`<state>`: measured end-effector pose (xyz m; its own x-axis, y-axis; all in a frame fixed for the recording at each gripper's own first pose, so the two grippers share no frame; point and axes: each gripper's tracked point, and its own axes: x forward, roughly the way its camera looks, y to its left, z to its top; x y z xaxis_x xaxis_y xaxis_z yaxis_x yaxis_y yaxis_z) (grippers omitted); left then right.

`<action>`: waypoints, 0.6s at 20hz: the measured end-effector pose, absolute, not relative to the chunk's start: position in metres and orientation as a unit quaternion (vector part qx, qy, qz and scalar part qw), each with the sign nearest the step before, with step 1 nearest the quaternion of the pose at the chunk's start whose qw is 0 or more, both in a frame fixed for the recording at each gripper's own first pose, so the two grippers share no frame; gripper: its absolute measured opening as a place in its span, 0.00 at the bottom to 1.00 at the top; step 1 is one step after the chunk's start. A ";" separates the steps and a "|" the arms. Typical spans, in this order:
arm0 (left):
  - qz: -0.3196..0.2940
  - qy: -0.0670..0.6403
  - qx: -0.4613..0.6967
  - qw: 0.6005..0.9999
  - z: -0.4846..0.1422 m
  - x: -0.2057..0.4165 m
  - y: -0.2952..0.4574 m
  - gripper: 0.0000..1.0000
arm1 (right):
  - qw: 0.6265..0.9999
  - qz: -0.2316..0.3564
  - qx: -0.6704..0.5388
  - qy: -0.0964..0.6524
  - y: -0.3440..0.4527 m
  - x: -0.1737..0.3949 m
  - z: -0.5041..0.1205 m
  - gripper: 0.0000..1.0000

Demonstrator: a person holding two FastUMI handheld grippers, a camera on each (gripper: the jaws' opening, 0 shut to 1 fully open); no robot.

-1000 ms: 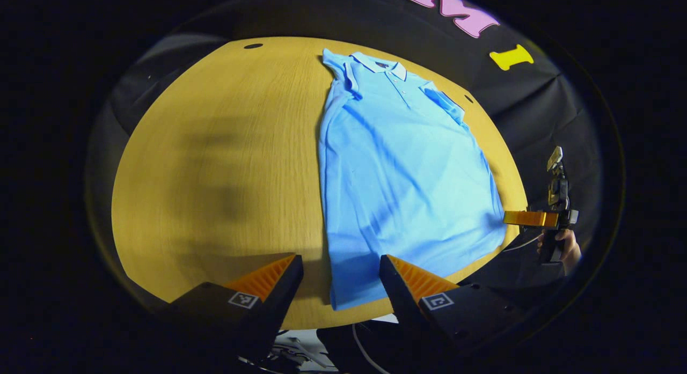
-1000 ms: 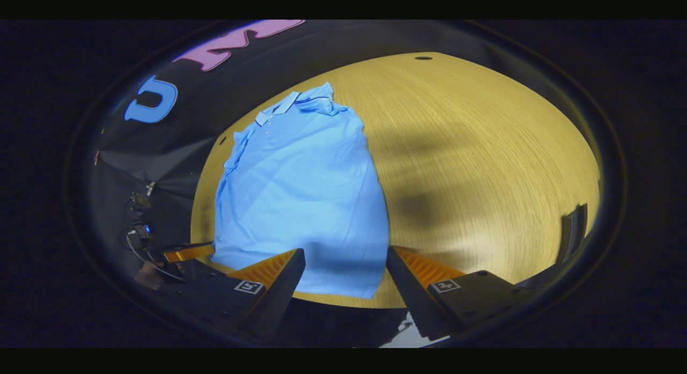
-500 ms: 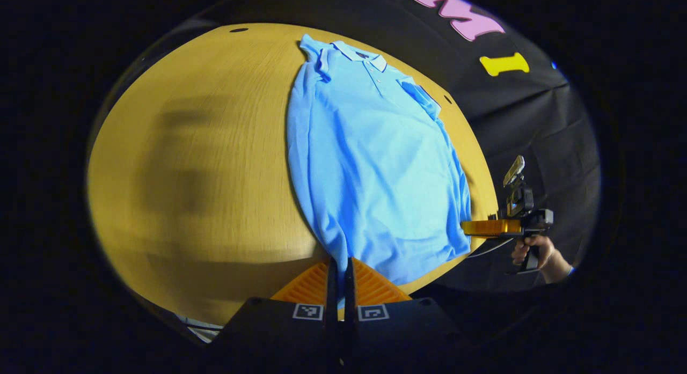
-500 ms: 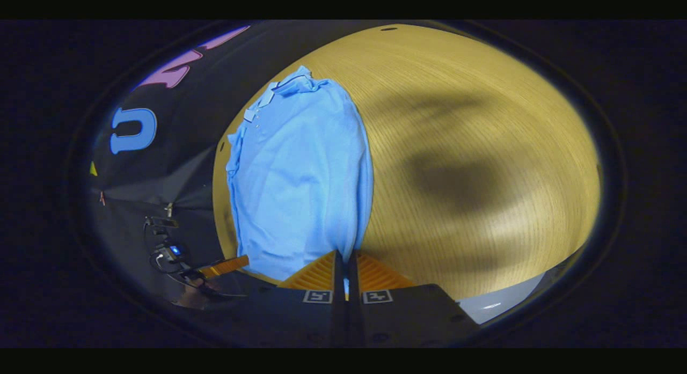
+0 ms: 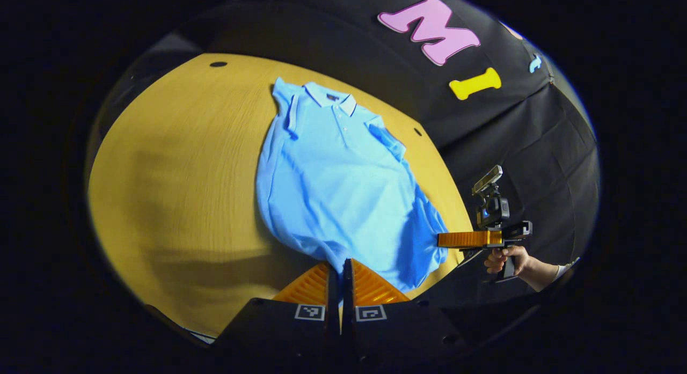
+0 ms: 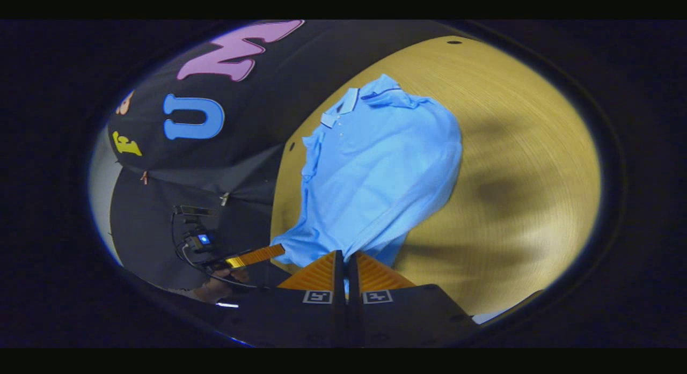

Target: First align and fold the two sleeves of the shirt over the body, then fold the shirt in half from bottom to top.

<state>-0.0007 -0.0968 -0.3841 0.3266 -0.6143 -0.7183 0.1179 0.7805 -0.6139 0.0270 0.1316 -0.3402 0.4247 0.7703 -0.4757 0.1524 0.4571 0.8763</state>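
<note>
My left gripper is clenched on the bottom hem of the shirt, both fingers pressed together with a thin strip of blue fabric pinched between them at one bottom corner. My right gripper is clamped the same way on the other bottom corner; seen from the left gripper view it sits off to the side of my left fingers, level with the hem, with the hand that carries it just behind. The shirt lies face up on the wooden table, ahead of both grippers, collar at the far end and the hem nearest me. Both sleeves appear already folded in over the body, so I judge the step in hand to be the bottom-to-top fold. The hem is raised off the table at my fingers and the cloth sags between the two grips. Handling notes: the fabric is light, soft and limp, with no stiffness of its own, so it will drape and crease wherever it is unsupported. A corner grip at the hem is the correct hold. Both corners probably need to travel level and at equal pace toward the collar, otherwise the fold line would likely skew or the tucked sleeves could pull loose.
</note>
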 end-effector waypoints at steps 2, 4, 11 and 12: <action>-0.240 0.508 -0.237 0.793 -0.365 0.025 -0.100 0.06 | 0.712 0.240 0.468 0.464 0.130 0.050 -0.322 0.06; -0.242 0.490 -0.228 0.806 -0.351 0.051 -0.100 0.06 | 0.728 0.258 0.462 0.436 0.126 0.081 -0.303 0.06; -0.192 0.424 -0.246 0.850 -0.335 0.182 -0.090 0.06 | 0.798 0.267 0.416 0.346 0.080 0.228 -0.262 0.12; -0.181 0.421 -0.243 0.855 -0.337 0.198 -0.086 0.06 | 0.806 0.263 0.409 0.338 0.072 0.247 -0.261 0.12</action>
